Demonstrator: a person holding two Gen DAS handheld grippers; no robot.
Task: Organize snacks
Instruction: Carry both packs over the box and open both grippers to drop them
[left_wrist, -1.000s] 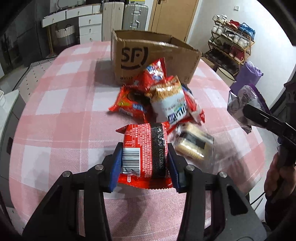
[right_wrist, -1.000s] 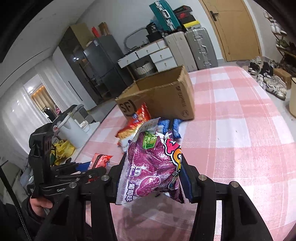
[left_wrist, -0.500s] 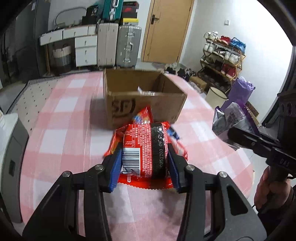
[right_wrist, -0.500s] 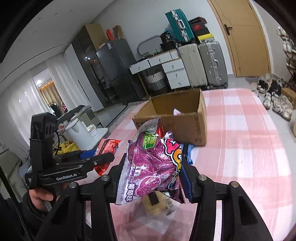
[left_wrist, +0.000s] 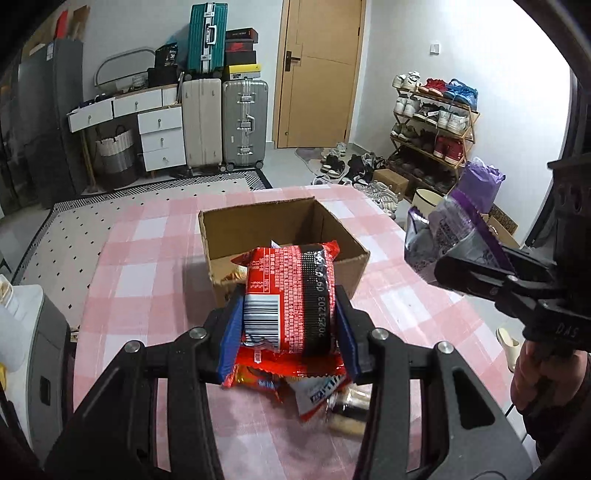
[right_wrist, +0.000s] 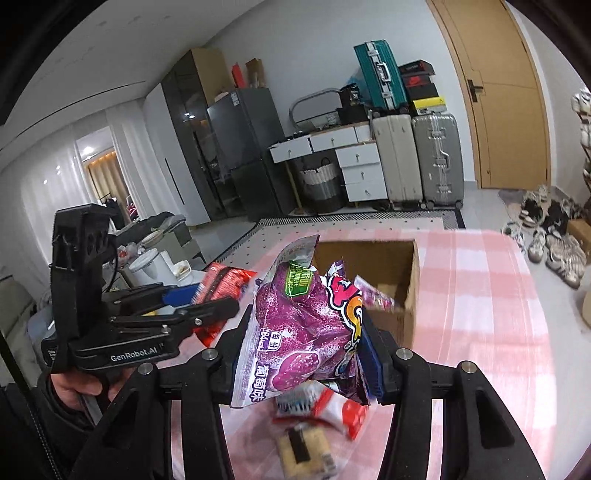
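My left gripper (left_wrist: 288, 332) is shut on a red snack packet (left_wrist: 291, 295) with a barcode, held in the air just before the open cardboard box (left_wrist: 258, 225). My right gripper (right_wrist: 306, 350) is shut on a purple snack bag (right_wrist: 306, 325), also lifted, with the same box (right_wrist: 373, 254) behind it. Each gripper shows in the other's view: the right gripper with its purple bag (left_wrist: 454, 236) at the right, the left gripper with its red packet (right_wrist: 221, 284) at the left. Loose snacks (left_wrist: 314, 391) lie on the pink checked table (left_wrist: 147, 295) under both grippers.
The box holds a few items, partly hidden by the red packet. Suitcases (left_wrist: 225, 122), white drawers (left_wrist: 155, 129) and a shoe rack (left_wrist: 432, 125) stand beyond the table. A hand (right_wrist: 81, 387) holds the left gripper's handle. A white appliance (left_wrist: 22, 332) sits off the table's left edge.
Both grippers have risen with their packets and tilted up, so the box's open top now shows and the snack pile has dropped to the bottom of both views.
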